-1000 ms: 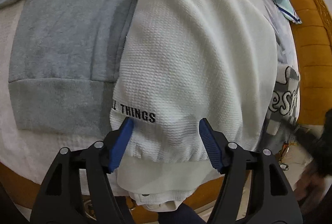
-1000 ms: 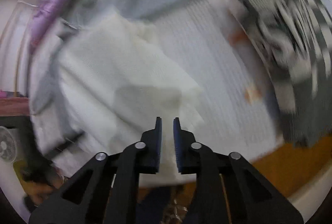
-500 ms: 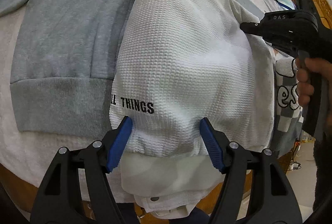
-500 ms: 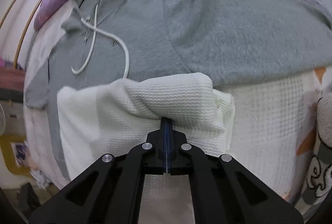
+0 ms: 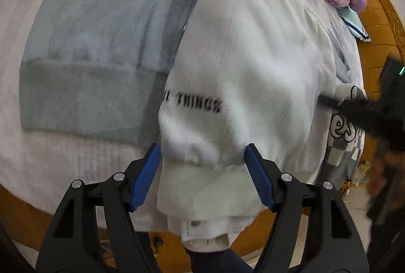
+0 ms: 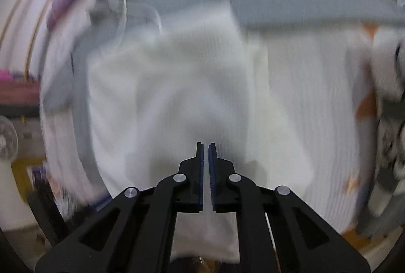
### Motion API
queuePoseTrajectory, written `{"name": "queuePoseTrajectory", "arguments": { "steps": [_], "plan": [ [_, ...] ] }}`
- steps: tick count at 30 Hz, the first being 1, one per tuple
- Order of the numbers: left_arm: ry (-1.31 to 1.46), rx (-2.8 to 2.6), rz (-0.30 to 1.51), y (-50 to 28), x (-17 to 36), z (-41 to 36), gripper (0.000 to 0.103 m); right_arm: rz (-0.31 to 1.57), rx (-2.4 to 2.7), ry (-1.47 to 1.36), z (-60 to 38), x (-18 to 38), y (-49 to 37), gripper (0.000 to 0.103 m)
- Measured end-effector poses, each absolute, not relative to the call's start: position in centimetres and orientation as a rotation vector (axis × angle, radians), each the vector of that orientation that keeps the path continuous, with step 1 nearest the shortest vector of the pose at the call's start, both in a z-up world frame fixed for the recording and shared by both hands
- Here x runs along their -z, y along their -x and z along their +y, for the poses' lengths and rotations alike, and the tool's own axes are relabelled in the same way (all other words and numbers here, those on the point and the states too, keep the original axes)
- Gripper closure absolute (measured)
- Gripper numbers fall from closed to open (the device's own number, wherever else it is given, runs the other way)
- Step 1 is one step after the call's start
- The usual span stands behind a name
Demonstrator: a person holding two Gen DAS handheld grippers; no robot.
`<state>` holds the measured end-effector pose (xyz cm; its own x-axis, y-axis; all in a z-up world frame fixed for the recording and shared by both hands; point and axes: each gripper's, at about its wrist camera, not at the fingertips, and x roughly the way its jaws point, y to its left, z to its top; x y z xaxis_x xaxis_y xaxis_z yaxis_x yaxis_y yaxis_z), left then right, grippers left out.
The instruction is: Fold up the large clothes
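Here white waffle-knit top (image 5: 253, 65) folded, black lettering; left hand-held gripper (image 5: 202, 171) released, right hand-held gripper (image 6: 205, 164) nearly clenched, empty.

My left gripper (image 5: 202, 159) shows black arms, ribbed blue pads (image 5: 145, 175), silver screws; my right gripper (image 6: 205, 146) matches it.

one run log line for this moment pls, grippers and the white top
left gripper: open, straddling hem of white waffle top | right gripper: nearly shut, empty | top: folded, overlapping grey hoodie
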<state>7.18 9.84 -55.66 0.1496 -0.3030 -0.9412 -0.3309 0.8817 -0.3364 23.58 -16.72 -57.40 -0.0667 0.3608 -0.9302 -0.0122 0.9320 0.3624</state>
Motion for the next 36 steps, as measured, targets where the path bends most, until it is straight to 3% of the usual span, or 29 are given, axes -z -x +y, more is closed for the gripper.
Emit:
{"name": "queuePoseTrajectory", "arguments": {
  "steps": [4,9,10,11,13,14,17,27,31,36],
  "plan": [
    [0.574,-0.012,1.452,-6.7,55.7,10.3,0.031,1.585,-0.257,-0.382,-18.1,60.4,-22.6,0.103],
    [0.632,-0.021,1.421,-6.5,55.3,10.8,0.03,1.522,-0.263,-0.502,-19.4,58.7,-21.3,0.098],
    [0.658,-0.031,1.419,-6.4,55.4,11.1,0.03,1.516,-0.264,-0.553,-20.1,58.4,-20.8,0.09],
    [0.674,-0.044,1.421,-6.3,55.6,11.3,0.029,1.495,-0.258,-0.612,-21.0,57.8,-20.0,0.074],
    [0.687,-0.064,1.427,-6.0,55.8,11.5,0.029,1.458,-0.234,-0.665,-22.5,56.9,-18.5,0.051],
    [0.686,-0.071,1.429,-6.0,55.8,11.7,0.029,1.45,-0.214,-0.662,-23.1,56.6,-17.6,0.044],
    [0.692,-0.087,1.424,-5.2,55.8,11.8,0.029,1.459,-0.184,-0.698,-24.4,57.3,-15.2,0.034],
    [0.698,-0.08,1.475,-5.6,56.8,10.2,0.026,1.541,-0.229,-1.168,-26.0,64.0,-10.3,0.034],
    [0.667,-0.081,1.481,-5.4,57.1,9.6,0.024,1.541,-0.25,-1.217,-25.5,65.4,-10.3,0.032],
    [0.674,-0.082,1.5,-5.5,57.8,9.4,0.024,1.491,-0.3,-1.346,-26.7,66.8,-10.0,0.016]
  ]
}}
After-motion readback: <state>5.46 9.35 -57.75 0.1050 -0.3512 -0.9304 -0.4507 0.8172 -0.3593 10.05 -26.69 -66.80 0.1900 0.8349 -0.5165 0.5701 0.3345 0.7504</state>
